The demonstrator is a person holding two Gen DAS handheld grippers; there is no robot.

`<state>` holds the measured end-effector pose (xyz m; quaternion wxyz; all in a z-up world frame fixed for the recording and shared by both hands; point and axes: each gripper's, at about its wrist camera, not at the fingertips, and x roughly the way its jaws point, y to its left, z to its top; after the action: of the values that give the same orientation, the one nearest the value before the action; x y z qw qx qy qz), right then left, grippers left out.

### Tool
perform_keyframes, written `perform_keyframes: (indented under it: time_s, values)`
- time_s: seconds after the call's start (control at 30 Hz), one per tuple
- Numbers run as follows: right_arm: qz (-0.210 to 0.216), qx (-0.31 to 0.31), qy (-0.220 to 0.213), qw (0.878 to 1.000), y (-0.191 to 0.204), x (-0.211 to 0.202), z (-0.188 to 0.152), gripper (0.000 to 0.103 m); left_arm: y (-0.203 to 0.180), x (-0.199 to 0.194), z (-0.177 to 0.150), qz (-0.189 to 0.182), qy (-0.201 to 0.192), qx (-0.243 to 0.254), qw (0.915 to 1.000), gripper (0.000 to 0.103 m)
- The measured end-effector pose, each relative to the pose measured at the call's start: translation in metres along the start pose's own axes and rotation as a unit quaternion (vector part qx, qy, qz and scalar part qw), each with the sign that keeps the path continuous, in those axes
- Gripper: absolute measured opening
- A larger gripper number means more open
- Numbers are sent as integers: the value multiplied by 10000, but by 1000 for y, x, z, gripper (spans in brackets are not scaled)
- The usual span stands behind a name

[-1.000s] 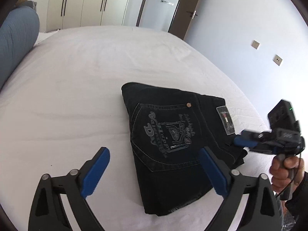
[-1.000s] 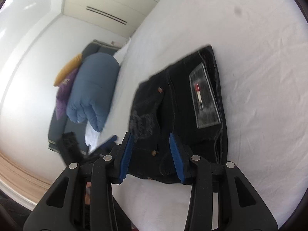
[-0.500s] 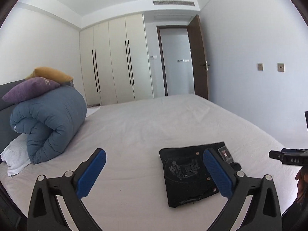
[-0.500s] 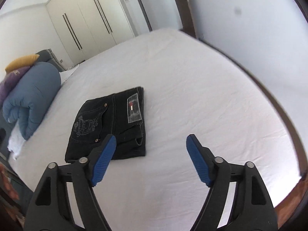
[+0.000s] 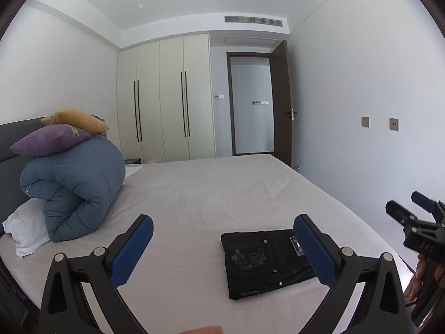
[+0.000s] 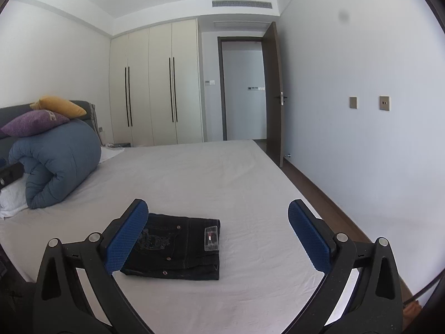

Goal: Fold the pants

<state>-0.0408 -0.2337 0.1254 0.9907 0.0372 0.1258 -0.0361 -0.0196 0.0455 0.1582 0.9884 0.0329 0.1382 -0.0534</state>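
Note:
The black pants (image 5: pixel 264 261) lie folded into a compact rectangle on the white bed (image 5: pixel 211 194), back pocket print and tag facing up. They also show in the right wrist view (image 6: pixel 180 247). My left gripper (image 5: pixel 222 247) is open and empty, held back above the near part of the bed, apart from the pants. My right gripper (image 6: pixel 219 231) is open and empty, also raised and apart from the pants. It shows at the right edge of the left wrist view (image 5: pixel 414 222).
A rolled blue duvet (image 5: pixel 75 189) with purple and yellow pillows on it lies at the bed's left by the grey headboard. White wardrobes (image 5: pixel 164 103) and an open door (image 5: pixel 283 103) stand beyond the bed. A wall runs along the right.
Both grippers pulled up and back from the folded pants. The right gripper, nearly closed over the pants a second ago, has opened wide. The pants stay folded on the bed.

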Motion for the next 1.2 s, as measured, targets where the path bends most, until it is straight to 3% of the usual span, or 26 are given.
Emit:
perform_keyframes:
  time_s: [0.1,0.27,0.33,0.43,0.57,0.7,0.87,1.2]
  values:
    - [-33,16,-116,9999,-2,-18,17,103,3,5,3,-185,312,-143,9992,103]
    - [-50,7,-3,10000,-1,-36,32,103,-10,17,-3,-86,748,-31,9972,103]
    - [-111,-77,223,9997,3,-32,31,103,-16,28,-12,113,1039,-36,9945,103]
    - [-202,-154,636,9976,10,-24,26,103,-17,44,-26,46,1537,-270,9877,103]
    - [61,344,1219,9919,6,-11,14,103,-19,59,-45,163,1931,-263,9807,103]
    - [77,576,1574,9858,3,4,-1,103,-17,68,-57,244,2186,-284,9751,103]
    - [-284,57,1709,9849,15,14,-12,103,-15,81,-74,268,2555,-317,9659,103]
    - [-287,-3,2327,9721,25,39,-34,103,-13,89,-89,216,2777,-449,9594,103]
